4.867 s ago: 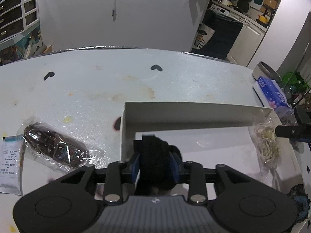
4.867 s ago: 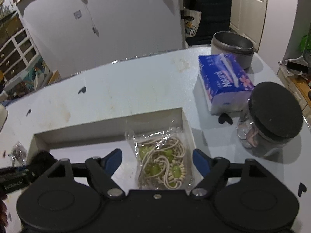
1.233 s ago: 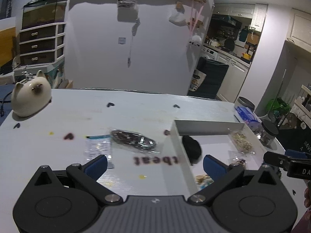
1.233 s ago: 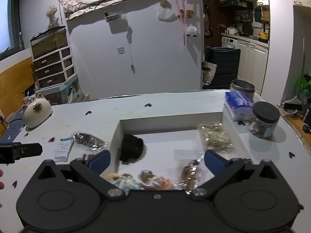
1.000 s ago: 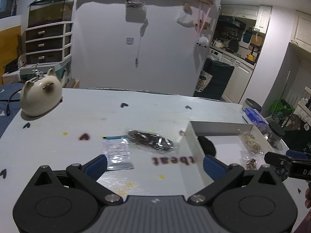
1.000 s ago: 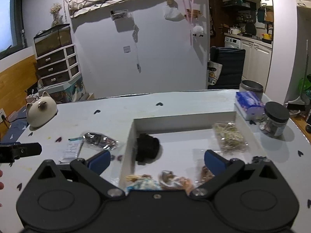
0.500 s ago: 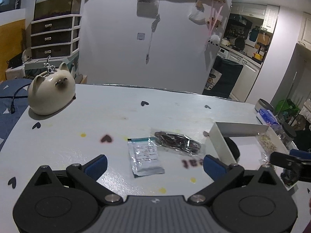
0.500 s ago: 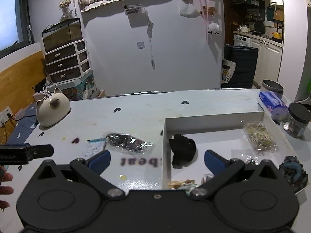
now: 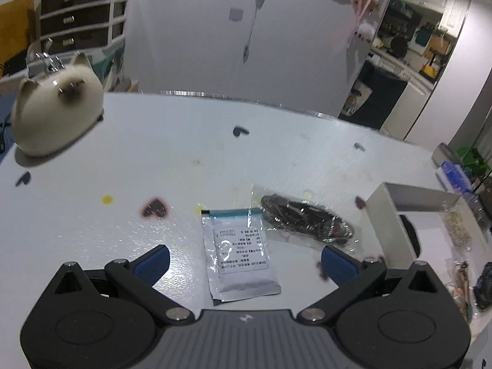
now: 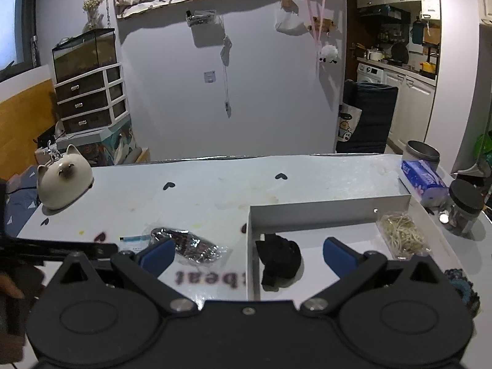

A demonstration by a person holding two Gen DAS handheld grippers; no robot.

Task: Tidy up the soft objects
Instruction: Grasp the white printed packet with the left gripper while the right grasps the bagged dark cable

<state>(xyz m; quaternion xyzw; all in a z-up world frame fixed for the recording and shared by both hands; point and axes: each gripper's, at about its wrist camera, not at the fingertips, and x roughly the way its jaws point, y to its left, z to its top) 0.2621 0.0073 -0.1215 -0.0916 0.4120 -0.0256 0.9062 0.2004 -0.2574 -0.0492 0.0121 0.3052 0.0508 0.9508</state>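
A flat silver sachet [image 9: 241, 252] with a printed label lies on the white table between the open fingers of my left gripper [image 9: 246, 263]. A clear bag with a dark item [image 9: 307, 223] lies just beyond it to the right; it also shows in the right wrist view [image 10: 190, 246]. The white box [image 10: 329, 212] holds a black soft item [image 10: 279, 258], a bag of pale cord [image 10: 401, 233] and other bagged pieces. My right gripper [image 10: 247, 253] is open and empty, above the box's left wall.
A cream cat-shaped figure [image 9: 55, 117] stands at the table's far left. A blue tissue pack [image 10: 424, 183], a metal tin [image 10: 421, 153] and a black-lidded jar [image 10: 464, 209] stand at the right. A dark blue scrunchie [image 10: 461, 286] lies at the box's right.
My left gripper has let go of the black item in the box, opened, and swung left and down to the sachet. My right gripper has pulled back and shifted left.
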